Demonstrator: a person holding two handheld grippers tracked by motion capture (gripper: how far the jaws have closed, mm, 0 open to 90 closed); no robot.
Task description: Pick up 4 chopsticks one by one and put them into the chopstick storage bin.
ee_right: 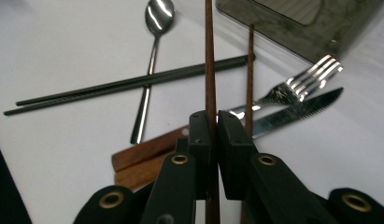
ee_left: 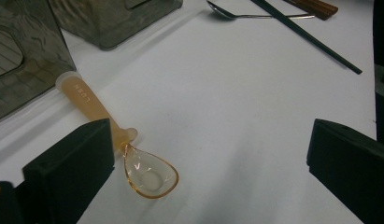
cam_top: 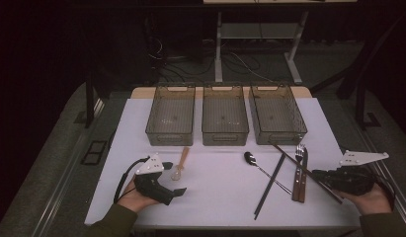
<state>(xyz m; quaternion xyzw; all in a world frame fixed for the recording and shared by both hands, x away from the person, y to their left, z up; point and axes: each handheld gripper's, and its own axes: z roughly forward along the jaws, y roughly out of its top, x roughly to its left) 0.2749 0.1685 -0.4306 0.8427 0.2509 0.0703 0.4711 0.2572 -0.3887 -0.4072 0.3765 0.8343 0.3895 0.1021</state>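
Chopstick (ee_right: pixel 209 60), brown and thin, is clamped between the closed jaws of the right gripper (ee_right: pixel 214 122) and runs straight up and away from them in the right gripper view. A second brown chopstick (ee_right: pixel 250 74) lies just beside it, outside the jaws. In the high view the held stick (cam_top: pixel 302 170) slants from the right gripper (cam_top: pixel 319 174), near the table's right edge, up toward the right bin (cam_top: pixel 277 114), passing over the fork and knife.

Under it lie a fork (ee_right: pixel 302 83) and a serrated knife (ee_right: pixel 297 108), side by side, both with wooden handles. To their left a pair of black chopsticks (ee_right: pixel 129 84) crosses over the handle of a metal spoon (ee_right: pixel 157 18).

The left gripper (cam_top: pixel 167 186) rests low at the table's left front in a hand, its jaws spread wide with nothing between the pads. In the left gripper view a clear amber plastic spoon (ee_left: pixel 143 170) lies on the table right beside one jaw, its pale orange handle pointing toward the bins; whether jaw and handle touch I cannot tell.

Three see-through grey bins stand in a row at the far side: left bin (cam_top: pixel 172 116), middle bin (cam_top: pixel 224 116) and the right bin. Everything sits on a white table (cam_top: pixel 215 192) in a dark room.
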